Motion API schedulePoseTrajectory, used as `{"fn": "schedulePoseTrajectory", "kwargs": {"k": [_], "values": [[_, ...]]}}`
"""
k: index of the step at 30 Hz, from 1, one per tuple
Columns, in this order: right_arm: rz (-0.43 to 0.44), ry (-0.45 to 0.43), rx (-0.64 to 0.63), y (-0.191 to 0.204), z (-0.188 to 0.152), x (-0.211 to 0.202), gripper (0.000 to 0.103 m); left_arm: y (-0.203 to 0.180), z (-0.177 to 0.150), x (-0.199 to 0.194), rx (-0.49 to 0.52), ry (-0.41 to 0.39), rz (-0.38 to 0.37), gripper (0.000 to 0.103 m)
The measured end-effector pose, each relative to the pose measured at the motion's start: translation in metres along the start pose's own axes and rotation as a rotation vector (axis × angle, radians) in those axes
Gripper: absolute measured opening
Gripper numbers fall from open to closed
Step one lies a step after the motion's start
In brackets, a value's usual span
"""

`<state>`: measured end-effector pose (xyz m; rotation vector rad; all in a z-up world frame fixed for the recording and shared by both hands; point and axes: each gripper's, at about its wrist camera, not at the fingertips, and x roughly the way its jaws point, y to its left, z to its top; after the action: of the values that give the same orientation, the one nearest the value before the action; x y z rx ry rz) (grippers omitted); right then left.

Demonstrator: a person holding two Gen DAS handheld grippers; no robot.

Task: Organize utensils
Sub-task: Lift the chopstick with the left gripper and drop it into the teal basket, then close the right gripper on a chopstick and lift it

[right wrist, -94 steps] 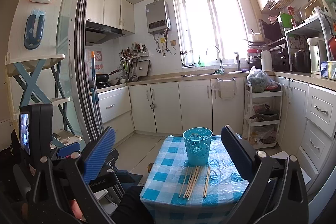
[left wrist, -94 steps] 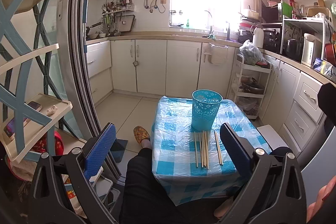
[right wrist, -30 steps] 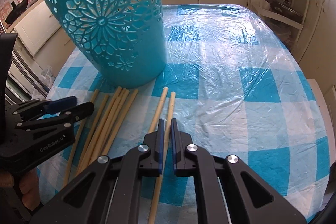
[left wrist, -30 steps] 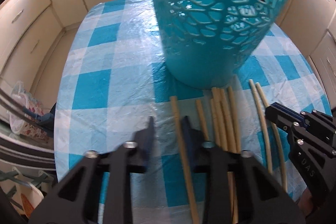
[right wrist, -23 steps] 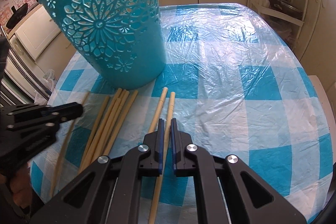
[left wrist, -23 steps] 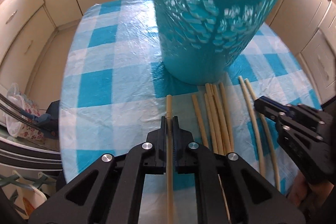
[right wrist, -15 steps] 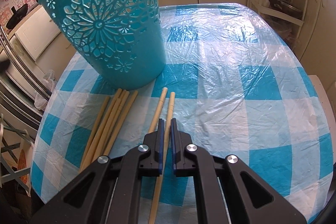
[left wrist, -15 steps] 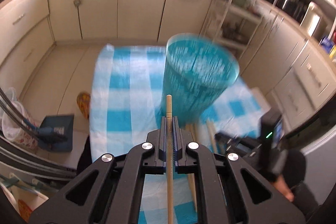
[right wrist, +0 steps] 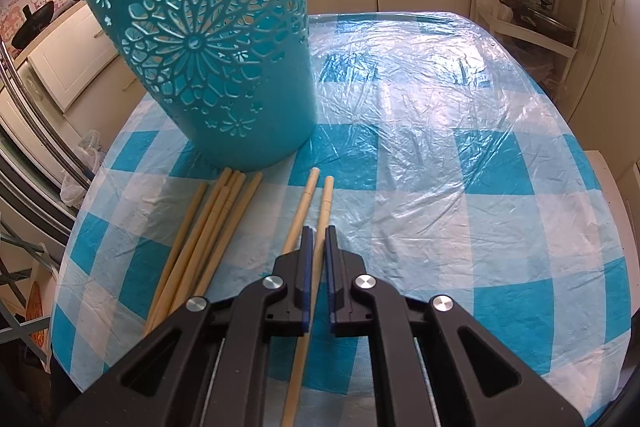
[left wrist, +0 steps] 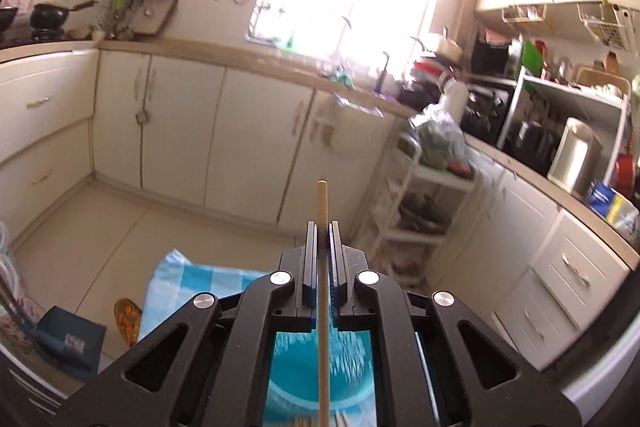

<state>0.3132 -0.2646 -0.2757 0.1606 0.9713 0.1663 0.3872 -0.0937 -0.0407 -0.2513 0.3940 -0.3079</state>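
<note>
**Both grippers clamped on chopsticks, one raised, one on the table**

My left gripper (left wrist: 322, 227) has its jaws pressed together on a single chopstick (left wrist: 322, 203), whose tip sticks out past the fingertips toward the far kitchen cabinets (left wrist: 248, 131). Below it, between the gripper's arms, I look down into the teal basket (left wrist: 296, 379), blurred, on the checked tablecloth (left wrist: 188, 275).

My right gripper (right wrist: 316, 235) points down at the table, jaws closed on the right-hand chopstick of a pair (right wrist: 325, 203) that lies flat on the cloth; its twin (right wrist: 302, 207) lies just to the left, outside the left finger. Further left, a loose bundle of chopsticks (right wrist: 212, 231) rests with its far ends near the basket's base. The basket stands upright at the far left of the table.
</note>
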Motion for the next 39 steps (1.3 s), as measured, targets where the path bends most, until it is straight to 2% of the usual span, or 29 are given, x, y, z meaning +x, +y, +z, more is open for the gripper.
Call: {"fn": "schedulePoseTrajectory", "kwargs": {"k": [7, 9, 12, 15, 20, 23, 25, 28, 31, 34, 39], "values": [[0.005, 0.000, 0.003, -0.002, 0.000, -0.001, 0.007, -0.003, -0.006, 0.045, -0.009, -0.137, 0.134, 0.005], [0.009, 0.002, 0.005, -0.003, 0.001, -0.001, 0.007, -0.004, -0.011, 0.055, 0.004, -0.137, 0.159, 0.005], [0.008, 0.006, 0.001, -0.003, 0.002, -0.001, 0.007, -0.007, -0.026, 0.068, 0.050, -0.110, 0.187, 0.005], [0.006, 0.012, -0.007, -0.003, 0.003, -0.001, 0.007, -0.004, -0.045, 0.080, 0.089, -0.035, 0.212, 0.005], [-0.009, 0.006, -0.029, 0.001, 0.002, 0.000, 0.007, 0.009, -0.069, 0.078, 0.136, 0.062, 0.236, 0.007], [-0.014, 0.004, -0.035, 0.004, 0.001, 0.000, 0.006, 0.017, -0.074, 0.069, 0.139, 0.091, 0.252, 0.022], [-0.005, 0.007, -0.019, 0.003, 0.000, -0.001, 0.006, 0.024, -0.075, 0.059, 0.130, 0.096, 0.264, 0.038], [0.022, 0.009, 0.038, -0.007, -0.001, -0.007, 0.006, 0.031, -0.073, 0.042, 0.127, 0.096, 0.272, 0.049], [0.069, -0.028, 0.096, -0.018, 0.000, -0.024, 0.006, 0.038, -0.072, 0.025, 0.113, 0.096, 0.280, 0.060], [0.125, -0.084, 0.145, -0.026, 0.003, -0.044, 0.006, 0.050, -0.073, 0.007, 0.090, 0.103, 0.290, 0.069], [0.215, -0.179, 0.191, -0.030, 0.012, -0.080, 0.006, 0.068, -0.083, -0.020, 0.062, 0.128, 0.301, 0.073]]}}
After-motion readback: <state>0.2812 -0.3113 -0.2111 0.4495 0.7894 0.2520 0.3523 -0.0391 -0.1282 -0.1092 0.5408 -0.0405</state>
